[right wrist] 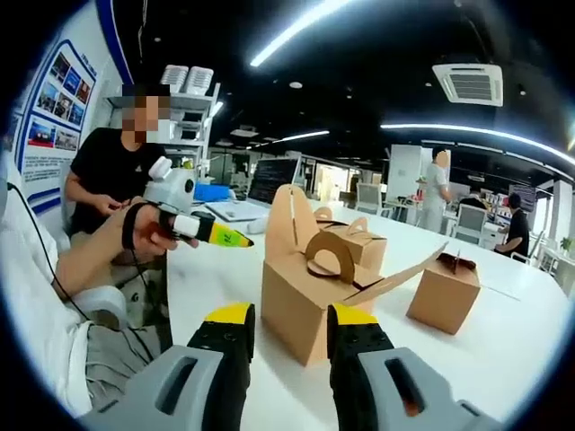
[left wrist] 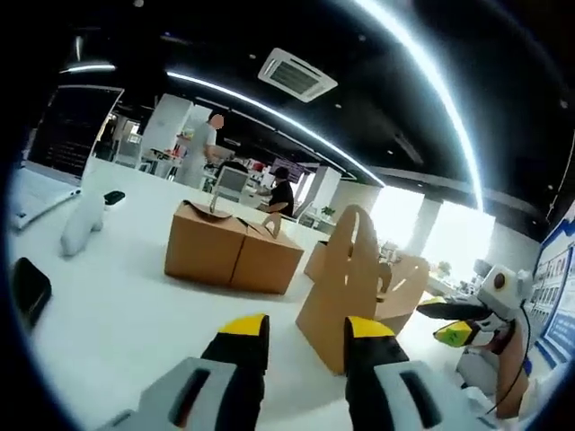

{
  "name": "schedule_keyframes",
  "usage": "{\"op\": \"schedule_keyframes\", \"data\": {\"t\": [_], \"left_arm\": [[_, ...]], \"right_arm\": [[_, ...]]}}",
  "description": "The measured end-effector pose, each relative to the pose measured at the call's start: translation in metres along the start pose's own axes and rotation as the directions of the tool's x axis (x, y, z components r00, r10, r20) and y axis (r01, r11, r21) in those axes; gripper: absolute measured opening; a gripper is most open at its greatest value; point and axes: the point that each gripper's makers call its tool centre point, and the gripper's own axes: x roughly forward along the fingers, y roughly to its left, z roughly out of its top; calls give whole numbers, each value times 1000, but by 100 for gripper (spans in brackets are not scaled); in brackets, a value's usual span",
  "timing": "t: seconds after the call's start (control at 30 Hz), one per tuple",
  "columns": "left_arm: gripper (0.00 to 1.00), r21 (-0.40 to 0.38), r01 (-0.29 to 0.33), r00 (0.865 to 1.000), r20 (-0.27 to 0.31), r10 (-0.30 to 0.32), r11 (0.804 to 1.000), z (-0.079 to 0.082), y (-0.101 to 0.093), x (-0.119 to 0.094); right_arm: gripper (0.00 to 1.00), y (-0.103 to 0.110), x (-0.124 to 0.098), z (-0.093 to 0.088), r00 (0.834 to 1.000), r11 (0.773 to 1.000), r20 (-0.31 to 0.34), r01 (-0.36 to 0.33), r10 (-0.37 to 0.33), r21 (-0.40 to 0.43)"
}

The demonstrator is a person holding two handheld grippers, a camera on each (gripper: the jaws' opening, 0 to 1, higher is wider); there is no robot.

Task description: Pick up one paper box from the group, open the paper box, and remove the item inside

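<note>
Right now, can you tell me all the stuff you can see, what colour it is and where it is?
Open paper box: one, brown, on the table just past the right claw, flaps and handle up.
Closed paper boxes: two, brown, side by side farther along the table.
Table: one, white, under everything.
Laptop: one, pale, at the table's far edge in the left gripper view.
Ceiling lights: several long strips, white, overhead.
Other people: several; one in black sits beside the table, others stand far back.
Left claw: one, black with yellow tips, open.
Right claw: one, black with yellow tips, open.
</note>
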Motion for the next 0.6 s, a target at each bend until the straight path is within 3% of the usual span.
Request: {"op": "schedule_keyframes", "data": {"t": [0.2, 0.33, 0.6], "left_arm": [[36, 96, 28, 1000, -8, -27, 995, 9, -1, 0], [36, 108, 66, 998, -5, -66, 992, 16, -3, 1], [36, 151, 87, 996, -15, -86, 985, 23, 0, 0]], "right_arm": [[33, -5, -8, 6, 1000, 1000, 7, 10, -10, -3], [33, -11, -16, 9, 1000, 1000, 13, 23, -23, -8], [33, -26, -33, 21, 998, 998, 35, 59, -59, -3]]}}
